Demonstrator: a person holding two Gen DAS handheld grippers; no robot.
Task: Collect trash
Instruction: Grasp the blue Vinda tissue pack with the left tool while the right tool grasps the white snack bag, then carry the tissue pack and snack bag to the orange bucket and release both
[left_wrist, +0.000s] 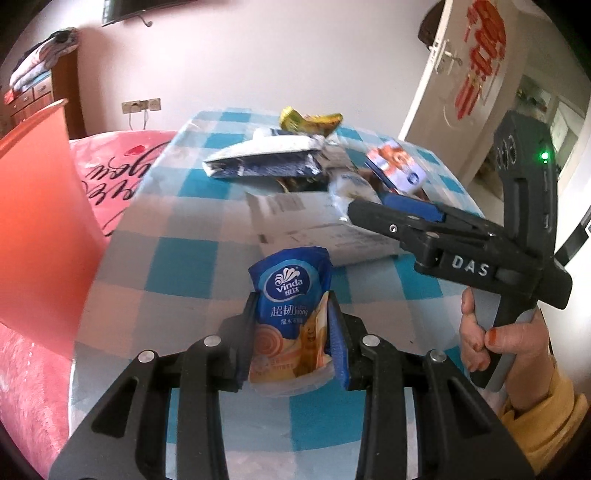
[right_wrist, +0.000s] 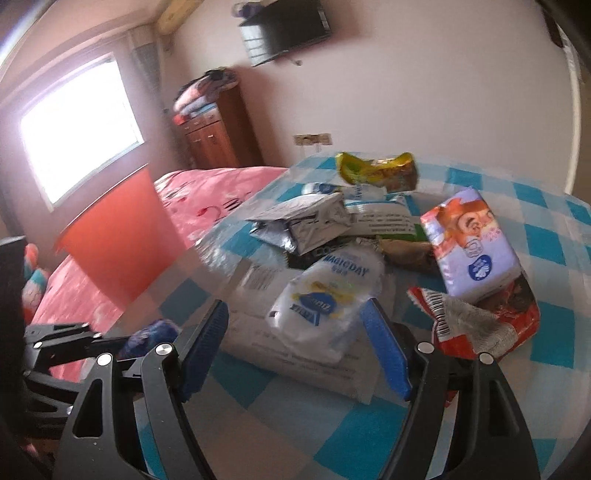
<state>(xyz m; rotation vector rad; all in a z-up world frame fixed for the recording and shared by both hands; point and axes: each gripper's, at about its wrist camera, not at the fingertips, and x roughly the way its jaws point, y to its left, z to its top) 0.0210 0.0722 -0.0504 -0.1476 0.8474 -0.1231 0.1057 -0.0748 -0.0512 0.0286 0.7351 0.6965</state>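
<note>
The left gripper (left_wrist: 291, 332) fingers clamp the tissue pack (left_wrist: 291, 310), long axis upright; the bin (left_wrist: 40, 229) lies left. The right gripper (right_wrist: 295, 350) fingers stand wide.

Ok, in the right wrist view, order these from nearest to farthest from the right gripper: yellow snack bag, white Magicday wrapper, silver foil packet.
1. White Magicday wrapper: just ahead of the open right gripper.
2. Silver foil packet: mid-pile, slightly left.
3. Yellow snack bag: far edge of the pile.
</note>
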